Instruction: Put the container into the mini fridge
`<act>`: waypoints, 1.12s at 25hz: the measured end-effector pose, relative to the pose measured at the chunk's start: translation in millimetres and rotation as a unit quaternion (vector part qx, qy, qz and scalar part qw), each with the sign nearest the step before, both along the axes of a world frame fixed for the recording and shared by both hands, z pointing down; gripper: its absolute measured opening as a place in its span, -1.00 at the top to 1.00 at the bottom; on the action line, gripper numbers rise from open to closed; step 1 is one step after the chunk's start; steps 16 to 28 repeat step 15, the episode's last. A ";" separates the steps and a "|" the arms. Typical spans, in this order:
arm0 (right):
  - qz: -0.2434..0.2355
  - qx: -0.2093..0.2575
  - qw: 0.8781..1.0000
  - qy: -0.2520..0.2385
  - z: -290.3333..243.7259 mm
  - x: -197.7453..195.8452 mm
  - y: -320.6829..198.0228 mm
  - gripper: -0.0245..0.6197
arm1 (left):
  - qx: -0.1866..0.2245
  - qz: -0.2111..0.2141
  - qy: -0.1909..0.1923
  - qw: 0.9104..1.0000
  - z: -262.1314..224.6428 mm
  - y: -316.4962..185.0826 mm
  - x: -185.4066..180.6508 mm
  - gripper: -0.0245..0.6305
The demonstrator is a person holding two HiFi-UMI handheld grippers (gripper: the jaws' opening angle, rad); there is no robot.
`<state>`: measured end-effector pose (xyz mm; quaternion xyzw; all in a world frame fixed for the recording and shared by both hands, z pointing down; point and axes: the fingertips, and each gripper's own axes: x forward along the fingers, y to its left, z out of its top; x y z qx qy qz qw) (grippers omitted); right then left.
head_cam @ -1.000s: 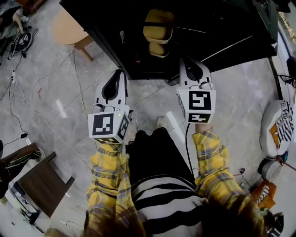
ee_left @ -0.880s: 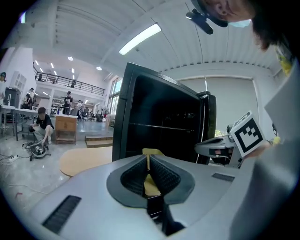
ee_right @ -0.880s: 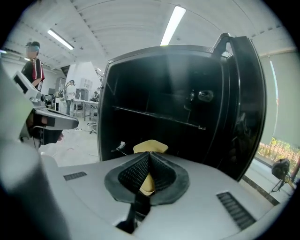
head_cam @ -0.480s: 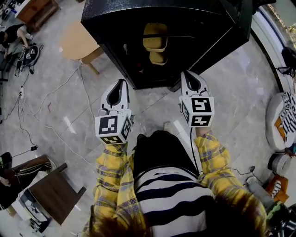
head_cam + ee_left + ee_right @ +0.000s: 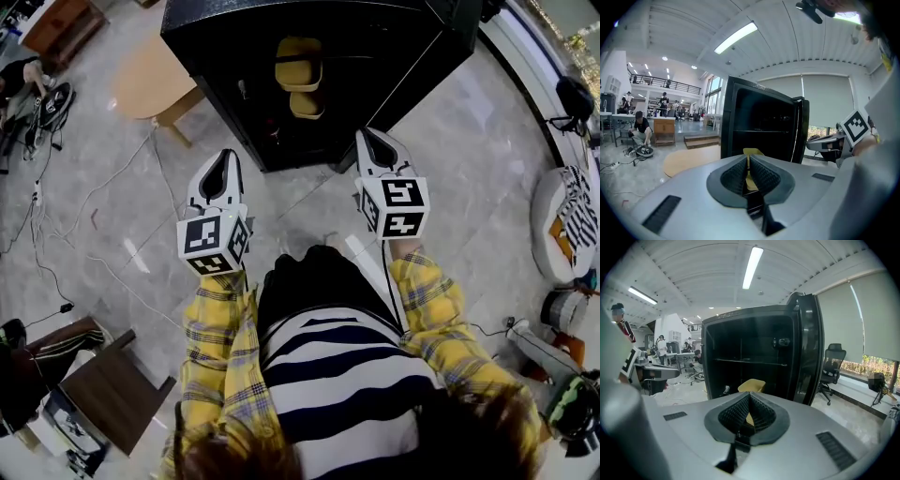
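The black mini fridge [image 5: 319, 56] stands open on the floor in front of me. A yellow container [image 5: 298, 61] sits on its shelf, with a second yellow one [image 5: 307, 103] below it. My left gripper [image 5: 222, 167] and right gripper [image 5: 368, 142] hover side by side just short of the fridge opening, both shut and empty. In the left gripper view the left gripper [image 5: 748, 157] points at the container [image 5: 753, 151] inside the fridge [image 5: 764, 126]. From the right gripper view, the right gripper [image 5: 749, 394] also faces the container [image 5: 751, 385], and the fridge door [image 5: 808, 352] stands open at the right.
A round wooden table [image 5: 150, 82] stands left of the fridge. Cables [image 5: 103, 178] trail over the marble floor at the left. A dark wooden seat [image 5: 103, 384] is at my lower left, and bags [image 5: 567, 225] lie at the right. An office chair [image 5: 833, 364] stands behind the door.
The fridge has slid up and away in the head view, so more of its top shows. Both grippers stayed shut and empty and sit slightly farther from the opening.
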<state>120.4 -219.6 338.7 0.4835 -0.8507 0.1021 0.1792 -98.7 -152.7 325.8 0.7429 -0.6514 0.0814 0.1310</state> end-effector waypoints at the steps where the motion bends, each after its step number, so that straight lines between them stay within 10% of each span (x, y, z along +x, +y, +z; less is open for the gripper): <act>1: 0.000 -0.001 1.000 -0.002 -2.4 -1.2 2.6 0.84 | 0.000 0.000 0.000 1.000 -2.2 2.2 -0.5 0.85; 28: -0.009 -0.004 1.000 -0.010 -14.3 -10.8 12.8 0.84 | 0.003 0.001 -0.003 1.000 -15.1 10.9 -12.5 0.85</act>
